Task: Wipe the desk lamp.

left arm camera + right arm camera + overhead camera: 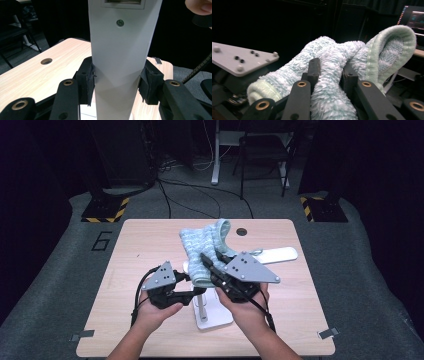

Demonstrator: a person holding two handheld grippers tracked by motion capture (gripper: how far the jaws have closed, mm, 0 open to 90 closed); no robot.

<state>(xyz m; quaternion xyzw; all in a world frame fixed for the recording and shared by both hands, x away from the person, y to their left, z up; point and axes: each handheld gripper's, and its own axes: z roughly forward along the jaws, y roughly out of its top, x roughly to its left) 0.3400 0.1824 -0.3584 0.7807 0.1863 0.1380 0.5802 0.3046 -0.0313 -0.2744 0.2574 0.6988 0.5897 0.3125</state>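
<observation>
The right claw [207,262] is pinching one fluffy pale-blue towel [202,251] above mid-counter [145,245]. The left claw [196,292] is clamping the single white stand's upright post [120,62] (counter edges lying well clear all round).

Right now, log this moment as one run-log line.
left gripper: shut on white stand post | right gripper: shut on fluffy light-blue towel, held above table

Light falls from overhead onto the counter [150,245], bright against a near-black room. The high view is soft and grainy. The right gripper view shows the fluffy towel [329,75] sharply before darkness.
</observation>
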